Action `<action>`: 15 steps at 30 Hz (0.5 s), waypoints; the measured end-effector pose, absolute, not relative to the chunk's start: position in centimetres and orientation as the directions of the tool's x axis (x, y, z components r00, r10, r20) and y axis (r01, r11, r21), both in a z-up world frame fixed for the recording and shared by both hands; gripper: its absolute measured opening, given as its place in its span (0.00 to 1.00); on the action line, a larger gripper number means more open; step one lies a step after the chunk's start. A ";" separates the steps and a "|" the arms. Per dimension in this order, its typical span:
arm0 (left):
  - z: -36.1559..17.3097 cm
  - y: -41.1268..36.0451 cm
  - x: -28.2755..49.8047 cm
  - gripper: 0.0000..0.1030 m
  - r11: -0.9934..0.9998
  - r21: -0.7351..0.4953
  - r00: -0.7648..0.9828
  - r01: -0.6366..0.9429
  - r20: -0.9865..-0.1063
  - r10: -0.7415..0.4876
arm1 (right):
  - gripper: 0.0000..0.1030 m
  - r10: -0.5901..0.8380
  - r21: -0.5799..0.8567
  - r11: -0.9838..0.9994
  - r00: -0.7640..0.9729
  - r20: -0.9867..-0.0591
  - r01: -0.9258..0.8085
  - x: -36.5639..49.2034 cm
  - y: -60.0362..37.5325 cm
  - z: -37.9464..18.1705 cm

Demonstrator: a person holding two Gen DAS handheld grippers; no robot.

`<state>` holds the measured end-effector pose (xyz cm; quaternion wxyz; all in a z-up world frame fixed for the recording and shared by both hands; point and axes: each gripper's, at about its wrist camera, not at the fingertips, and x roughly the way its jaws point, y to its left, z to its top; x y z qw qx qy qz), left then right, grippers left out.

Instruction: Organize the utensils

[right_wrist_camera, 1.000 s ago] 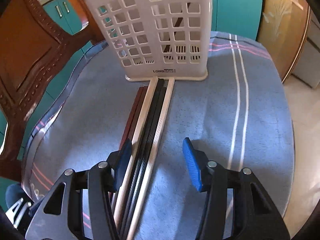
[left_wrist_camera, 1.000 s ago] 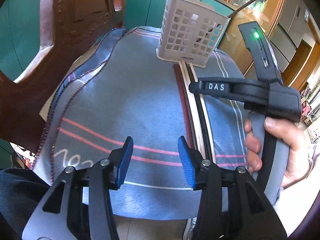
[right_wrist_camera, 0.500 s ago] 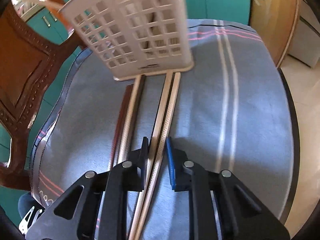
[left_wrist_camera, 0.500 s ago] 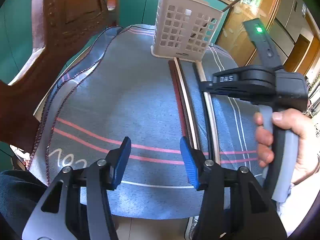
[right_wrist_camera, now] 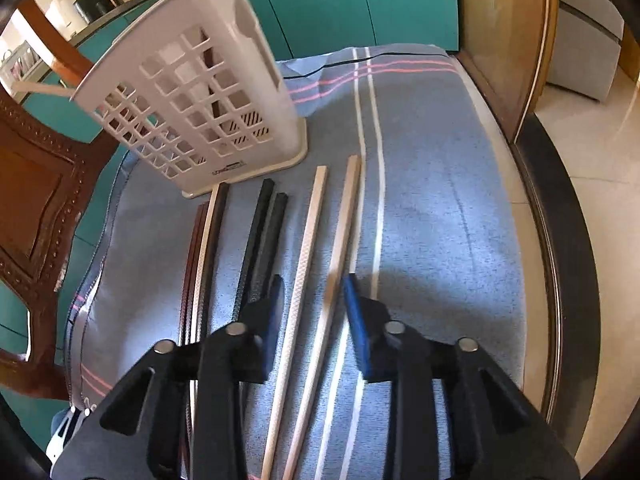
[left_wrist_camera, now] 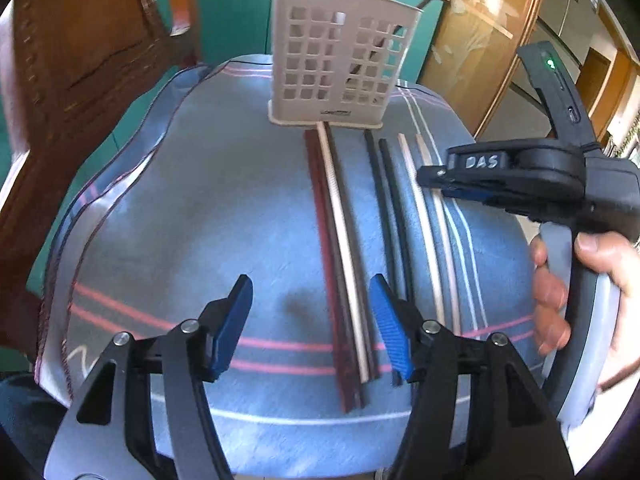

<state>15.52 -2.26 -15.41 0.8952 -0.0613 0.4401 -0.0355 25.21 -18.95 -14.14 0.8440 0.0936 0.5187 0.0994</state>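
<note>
Three loose groups of chopsticks lie side by side on the blue striped cloth (right_wrist_camera: 432,168) over the surface, all running lengthwise toward the white lattice utensil holder (left_wrist_camera: 336,64) at the far end. Nearest the carved wooden chair (left_wrist_camera: 80,80) sits the dark red and cream bundle (left_wrist_camera: 340,264), its far tips just at the holder's base; next over, the black pair (right_wrist_camera: 262,240); then the two pale wooden chopsticks (right_wrist_camera: 320,264), apart from each other and splayed a little. Right tool (right_wrist_camera: 312,312) hangs over that pale pair, both sticks lying between its blue pads, jaws just opening and not pressing on either stick. Left tool (left_wrist_camera: 310,320) is spread wide, jaws just widening too, the red and cream bundle running between its fingers with nothing gripped. A hand (left_wrist_camera: 580,300) wraps the right tool's handle, seen from the left camera. A few sticks already stand in the holder.
</note>
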 end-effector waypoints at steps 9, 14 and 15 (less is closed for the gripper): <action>-16.7 -3.1 17.1 0.52 0.992 -0.119 0.571 0.032 -0.813 -0.116 | 0.14 0.240 0.210 0.971 0.415 -0.878 -0.119 25.4 -18.0 -15.0; -17.1 -2.1 17.4 0.25 0.990 -0.143 0.562 0.011 -0.818 -0.125 | 0.12 0.278 0.254 0.961 0.405 -0.871 -0.113 25.4 -18.0 -15.0; -17.0 -2.0 17.4 0.23 0.990 -0.141 0.561 0.011 -0.819 -0.123 | 0.12 0.284 0.263 0.959 0.405 -0.869 -0.108 25.5 -18.2 -14.9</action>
